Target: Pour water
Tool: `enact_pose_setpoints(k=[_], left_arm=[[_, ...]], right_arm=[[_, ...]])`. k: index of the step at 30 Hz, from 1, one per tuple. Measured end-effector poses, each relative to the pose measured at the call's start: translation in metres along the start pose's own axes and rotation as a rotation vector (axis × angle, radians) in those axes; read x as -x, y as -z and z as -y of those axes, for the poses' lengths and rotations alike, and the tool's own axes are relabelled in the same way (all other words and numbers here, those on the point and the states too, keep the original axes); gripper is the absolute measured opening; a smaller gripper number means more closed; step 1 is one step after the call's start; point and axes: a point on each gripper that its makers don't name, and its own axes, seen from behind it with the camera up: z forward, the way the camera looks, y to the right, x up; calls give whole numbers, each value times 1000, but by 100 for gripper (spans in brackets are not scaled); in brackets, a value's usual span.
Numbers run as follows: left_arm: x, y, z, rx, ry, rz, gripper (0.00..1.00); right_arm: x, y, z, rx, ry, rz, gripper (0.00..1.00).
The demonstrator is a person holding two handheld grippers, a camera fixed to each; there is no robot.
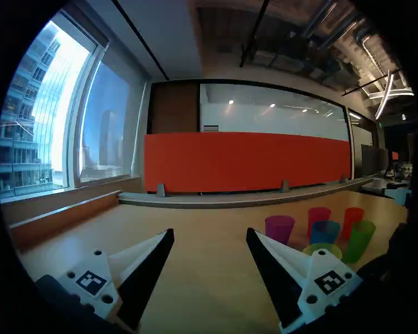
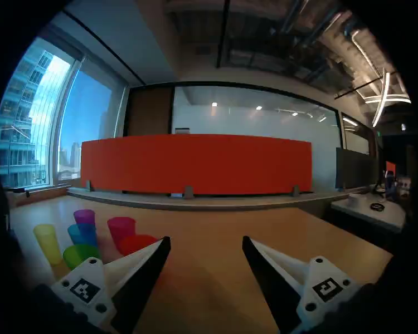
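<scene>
Left gripper view: cups (image 1: 325,231) just right of the wide-spread left gripper (image 1: 209,230).

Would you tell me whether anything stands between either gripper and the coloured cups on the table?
Nothing visible does. Only bare wooden table lies between the left gripper and the cups off to its right, and likewise between the right gripper and the cups to its left.
</scene>
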Motion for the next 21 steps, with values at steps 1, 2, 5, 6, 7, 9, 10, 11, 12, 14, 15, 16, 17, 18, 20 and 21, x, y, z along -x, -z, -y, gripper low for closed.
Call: enact_pose_setpoints(k=[1, 2, 5, 6, 7, 9, 10, 11, 12, 14, 15, 16, 17, 18, 20, 21], left_arm=[[-2, 0, 0, 1, -1, 0, 96], [-5, -1, 0, 2, -2, 0, 96], [-13, -4, 2, 0, -2, 14, 96], [-17, -5, 2, -1, 0, 20, 96], [-21, -6, 3, -2, 2, 26, 96], [-30, -8, 3, 1, 7, 34, 96], [-34, -9, 3, 6, 10, 36, 96], [-39, -10, 2, 11, 12, 37, 96], [-45, -12, 2, 16, 14, 39, 96], [-56, -15, 1, 26, 17, 40, 96], [-63, -17, 1, 30, 17, 41, 96], [-69, -18, 1, 34, 16, 42, 96], [-76, -20, 0, 37, 16, 42, 96], [-84, -22, 0, 41, 15, 40, 96], [-100, -25, -2, 49, 13, 33, 96], [-109, -27, -3, 55, 13, 29, 96]], right_arm=[[-1, -1, 1, -1, 1, 1, 100], [-2, -1, 1, -2, 3, 3, 100], [-12, -2, 4, -14, 8, 12, 100], [-17, -3, 5, -19, 8, 15, 100], [-22, -3, 6, -23, 8, 18, 100], [-31, -4, 7, -31, 8, 27, 100], [-35, -5, 7, -34, 9, 34, 100], [-39, -6, 8, -37, 9, 40, 100], [-43, -7, 7, -37, 11, 50, 100], [-51, -9, 5, -34, 13, 67, 100], [-57, -9, 5, -36, 10, 73, 100], [-62, -10, 5, -39, 6, 78, 100], [-68, -10, 5, -41, 3, 82, 100], [-75, -11, 6, -47, -2, 81, 100], [-89, -11, 7, -58, -13, 75, 100], [-97, -12, 7, -62, -16, 71, 100]])
